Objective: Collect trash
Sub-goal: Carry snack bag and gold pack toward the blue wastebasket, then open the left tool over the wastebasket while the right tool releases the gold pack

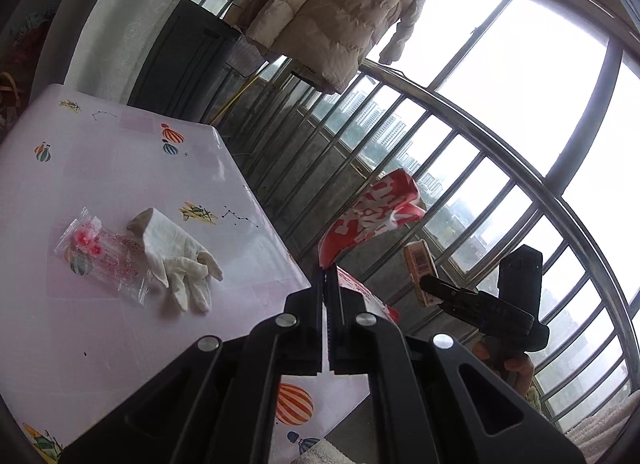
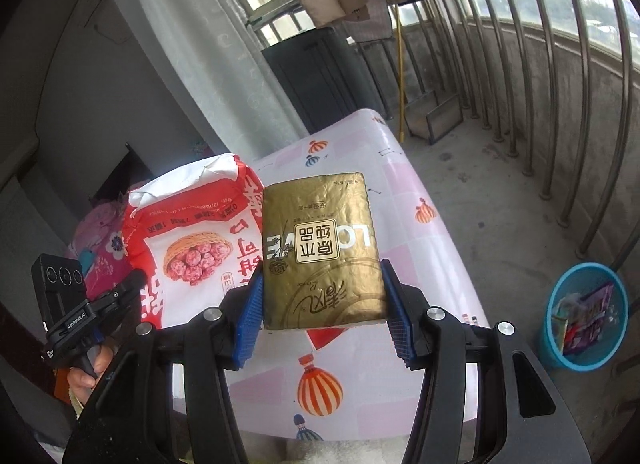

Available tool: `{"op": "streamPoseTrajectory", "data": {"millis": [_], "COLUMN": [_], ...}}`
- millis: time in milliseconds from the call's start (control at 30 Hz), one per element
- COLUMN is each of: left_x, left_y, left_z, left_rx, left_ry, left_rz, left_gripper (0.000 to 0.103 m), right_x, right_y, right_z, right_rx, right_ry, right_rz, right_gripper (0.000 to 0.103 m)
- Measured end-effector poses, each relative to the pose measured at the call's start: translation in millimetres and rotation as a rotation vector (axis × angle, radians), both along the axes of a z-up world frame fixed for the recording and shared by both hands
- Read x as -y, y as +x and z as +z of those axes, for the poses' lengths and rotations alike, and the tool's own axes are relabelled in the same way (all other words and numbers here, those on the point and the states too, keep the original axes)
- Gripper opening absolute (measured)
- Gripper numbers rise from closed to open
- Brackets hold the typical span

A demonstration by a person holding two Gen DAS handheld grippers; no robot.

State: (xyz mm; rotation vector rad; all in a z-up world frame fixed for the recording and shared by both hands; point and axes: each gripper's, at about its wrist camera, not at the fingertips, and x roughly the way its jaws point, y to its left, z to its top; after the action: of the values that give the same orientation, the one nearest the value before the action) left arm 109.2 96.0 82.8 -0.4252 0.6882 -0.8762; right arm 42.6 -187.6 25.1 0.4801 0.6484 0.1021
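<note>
Right wrist | right tool [image 2: 324,300] clamps crinkled gold pack [image 2: 320,248] | left tool [image 1: 325,276] pinches glossy red bag [image 1: 372,219], seemingly

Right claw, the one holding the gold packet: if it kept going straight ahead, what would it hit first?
Probably the balloon-print table: the right claw, shut on the gold tissue packet, points across it; depth is unclear.

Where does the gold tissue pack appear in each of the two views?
Left wrist view: gold tissue pack at right of centre, seen edge-on, held by the right gripper.
Right wrist view: at centre, face-on, clamped between the blue pads of the jaws.
Shared landmark: the red and white bag, beside the pack in both views.
</note>
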Motion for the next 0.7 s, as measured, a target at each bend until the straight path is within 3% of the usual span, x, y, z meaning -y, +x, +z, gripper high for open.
{"op": "streamPoseTrajectory", "data": {"millis": [233,433,700], "left_x": [86.5,193.3,357.3], "left_y": [34.9,56.3,58.7], "left_z": [-1.9,-13.8,-62.4], "left_rx": [-0.058,-0.093,-0.125], "left_ry": [0.097,0.235,0.478], "left_rz": [-0.133,-0.293,-0.485], "left_gripper": [0.001,0.001,0.001], "right_x": [70.2,136.7,208.2], "right_y": [-25.5,-73.6,-104.8], "right_z": [-25.2,-56.0,-119.1], "right_rx": [0.029,0.044,-0.035], "right_ry": [0.133,0.245,0.390], "right_rz": [-0.208,-0.458,-0.707], "right_gripper": [0.051,0.051,0.051]}}
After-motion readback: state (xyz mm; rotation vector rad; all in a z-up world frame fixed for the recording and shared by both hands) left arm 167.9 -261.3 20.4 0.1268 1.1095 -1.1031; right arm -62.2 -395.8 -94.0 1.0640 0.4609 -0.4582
